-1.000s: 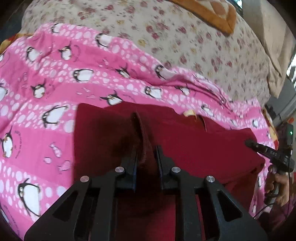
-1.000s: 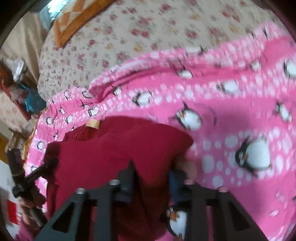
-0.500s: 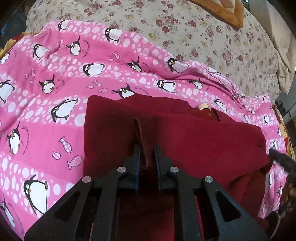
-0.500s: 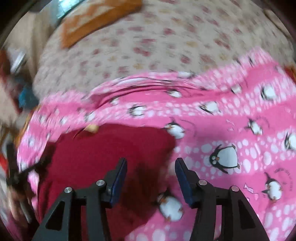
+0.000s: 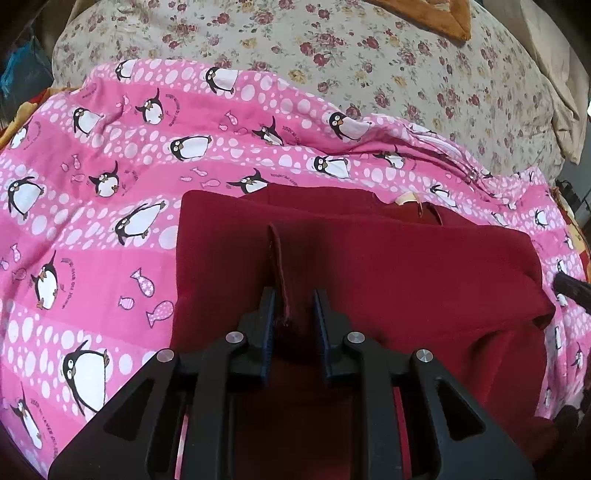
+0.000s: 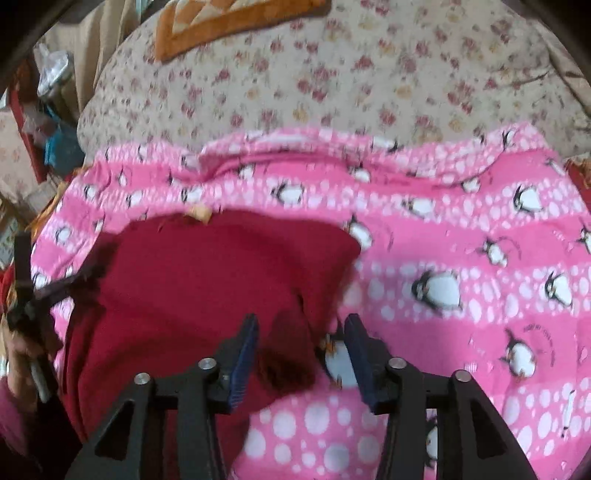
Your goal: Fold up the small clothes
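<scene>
A dark red garment [image 5: 406,266] lies folded on the pink penguin sheet [image 5: 110,166]. My left gripper [image 5: 293,295] sits low over its near part and its jaws are opening. A raised ridge of red cloth [image 5: 277,258] stands between them, and a gap shows beside the right pad. In the right wrist view the garment [image 6: 207,273] fills the left half. My right gripper [image 6: 301,321] hovers over its right edge with jaws wide apart and closing slightly. Loose cloth lies below them and the pads are not pressing on it.
The penguin sheet [image 6: 461,240] covers a floral bedspread [image 5: 369,74], with an orange cushion [image 6: 221,22] at the far end. The left gripper's tip [image 6: 66,280] and the hand holding it [image 6: 18,354] show at the left edge. Clutter [image 6: 51,110] sits beyond the bed's left side.
My right gripper let go of the garment's right edge, opened wide and drew back and up. My left jaws parted a little around the cloth ridge.
</scene>
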`<action>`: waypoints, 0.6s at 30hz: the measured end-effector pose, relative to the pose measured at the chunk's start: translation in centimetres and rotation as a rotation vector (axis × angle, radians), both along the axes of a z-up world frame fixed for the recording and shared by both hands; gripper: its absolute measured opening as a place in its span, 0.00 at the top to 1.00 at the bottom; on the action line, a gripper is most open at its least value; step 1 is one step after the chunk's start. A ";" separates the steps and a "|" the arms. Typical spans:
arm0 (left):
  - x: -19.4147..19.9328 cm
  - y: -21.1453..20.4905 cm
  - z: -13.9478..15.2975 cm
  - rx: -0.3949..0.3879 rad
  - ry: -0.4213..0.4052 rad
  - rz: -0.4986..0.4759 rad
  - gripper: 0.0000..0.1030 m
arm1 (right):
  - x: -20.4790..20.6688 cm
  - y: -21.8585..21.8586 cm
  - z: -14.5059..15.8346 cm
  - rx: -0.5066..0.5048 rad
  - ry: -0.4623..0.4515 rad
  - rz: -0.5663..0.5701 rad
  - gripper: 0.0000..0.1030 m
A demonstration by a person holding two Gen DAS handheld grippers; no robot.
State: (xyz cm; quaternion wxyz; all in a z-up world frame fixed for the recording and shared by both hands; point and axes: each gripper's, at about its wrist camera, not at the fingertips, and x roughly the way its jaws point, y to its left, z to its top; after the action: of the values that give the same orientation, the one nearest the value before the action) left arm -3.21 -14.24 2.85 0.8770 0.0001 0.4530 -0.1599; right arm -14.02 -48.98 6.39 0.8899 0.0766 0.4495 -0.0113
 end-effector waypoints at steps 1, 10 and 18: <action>-0.1 0.0 0.0 0.006 0.001 0.003 0.80 | 0.9 0.2 -0.6 0.002 0.006 -0.007 0.55; -0.6 -0.3 0.2 0.035 -0.021 -0.008 0.67 | 2.5 -0.9 -3.9 0.003 0.112 -0.077 0.55; -2.5 -0.4 0.8 0.076 -0.067 -0.028 0.48 | -1.2 1.2 -5.0 -0.063 0.128 -0.005 0.53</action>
State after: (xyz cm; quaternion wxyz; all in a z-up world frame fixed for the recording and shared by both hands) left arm -5.73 -14.61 3.64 0.8888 0.0451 0.4289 -0.1549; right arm -15.18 -47.79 1.34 0.8614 0.0489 0.5046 -0.0323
